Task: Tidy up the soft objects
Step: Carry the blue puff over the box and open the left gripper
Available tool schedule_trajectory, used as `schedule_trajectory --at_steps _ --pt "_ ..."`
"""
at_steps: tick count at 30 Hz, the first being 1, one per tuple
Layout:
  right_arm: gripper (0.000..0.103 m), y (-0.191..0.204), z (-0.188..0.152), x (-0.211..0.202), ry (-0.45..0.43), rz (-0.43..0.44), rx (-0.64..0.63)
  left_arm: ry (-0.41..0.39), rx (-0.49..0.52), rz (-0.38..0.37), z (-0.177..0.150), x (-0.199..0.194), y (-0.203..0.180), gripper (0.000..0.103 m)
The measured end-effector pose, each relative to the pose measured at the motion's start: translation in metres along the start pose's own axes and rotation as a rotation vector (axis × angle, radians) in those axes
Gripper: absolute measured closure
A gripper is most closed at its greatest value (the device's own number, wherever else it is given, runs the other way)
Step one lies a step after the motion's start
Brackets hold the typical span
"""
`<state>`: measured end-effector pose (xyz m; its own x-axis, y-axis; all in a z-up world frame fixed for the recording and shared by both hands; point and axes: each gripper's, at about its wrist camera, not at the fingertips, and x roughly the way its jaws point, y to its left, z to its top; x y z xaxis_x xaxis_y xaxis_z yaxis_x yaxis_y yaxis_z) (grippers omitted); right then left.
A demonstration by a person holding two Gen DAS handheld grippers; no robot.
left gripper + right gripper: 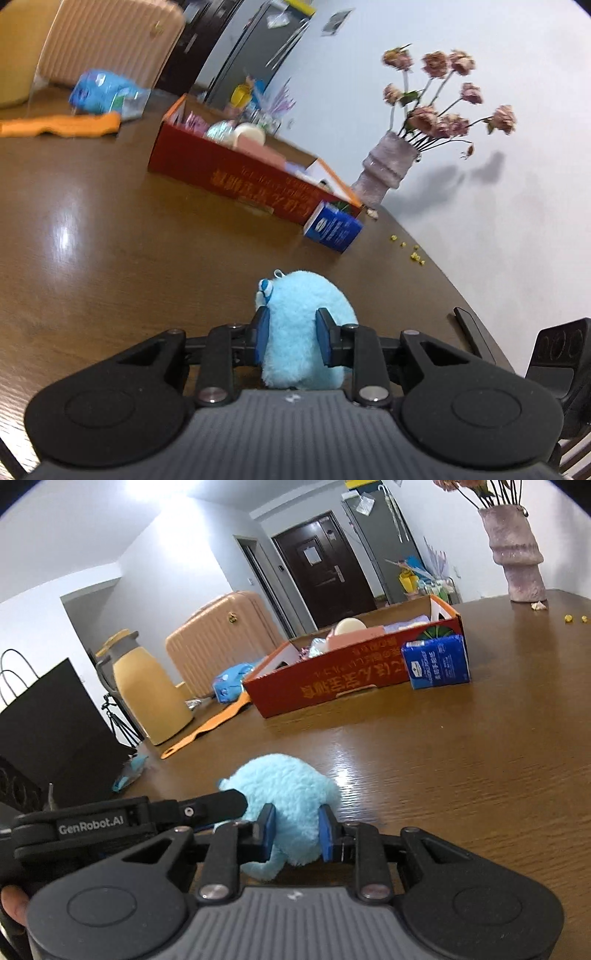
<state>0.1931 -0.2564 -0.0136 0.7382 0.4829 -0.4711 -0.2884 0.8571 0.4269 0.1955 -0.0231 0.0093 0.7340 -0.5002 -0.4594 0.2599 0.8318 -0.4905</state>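
Both grippers clamp one blue plush over the near part of the table. The left gripper pinches it with both pads sunk into the fur; the right gripper does the same from the other side, and the left one's finger shows beside it in the right view. The main risk, I judge, is the two grips pulling against each other: if the hands drift apart, the soft body stretches and slips from one pair of pads, or the plush drops short of the red box.

Left to right across the table: a black bag, a yellow jug, an orange strap, a second blue toy, the red box already holding odds and ends, a blue pack leaning on its near corner, and a vase of dried flowers. The pack and the box's near wall stand in the way of a low approach.
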Motion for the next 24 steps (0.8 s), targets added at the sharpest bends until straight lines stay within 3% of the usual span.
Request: schedule_trajectory --at_steps 7,9,13,19,24 --pt "0.079 0.003 0.009 -0.004 -0.033 -0.006 -0.004 -0.023 -0.005 -0.026 0.011 0.001 -0.001 0.076" --pt "0.079 0.006 0.019 -0.001 -0.042 -0.007 -0.018 -0.047 0.007 -0.047 0.026 0.006 0.000 0.076" --pt "0.080 0.013 0.074 0.019 -0.097 0.016 -0.084 -0.133 0.054 -0.079 0.086 0.024 0.006 0.076" --pt "0.080 0.015 0.183 0.118 -0.118 0.040 -0.118 -0.165 0.109 -0.018 0.200 0.088 0.041 0.076" --pt "0.080 0.005 0.231 0.225 -0.011 -0.027 -0.123 -0.050 0.100 0.115 0.255 0.173 0.085 0.076"
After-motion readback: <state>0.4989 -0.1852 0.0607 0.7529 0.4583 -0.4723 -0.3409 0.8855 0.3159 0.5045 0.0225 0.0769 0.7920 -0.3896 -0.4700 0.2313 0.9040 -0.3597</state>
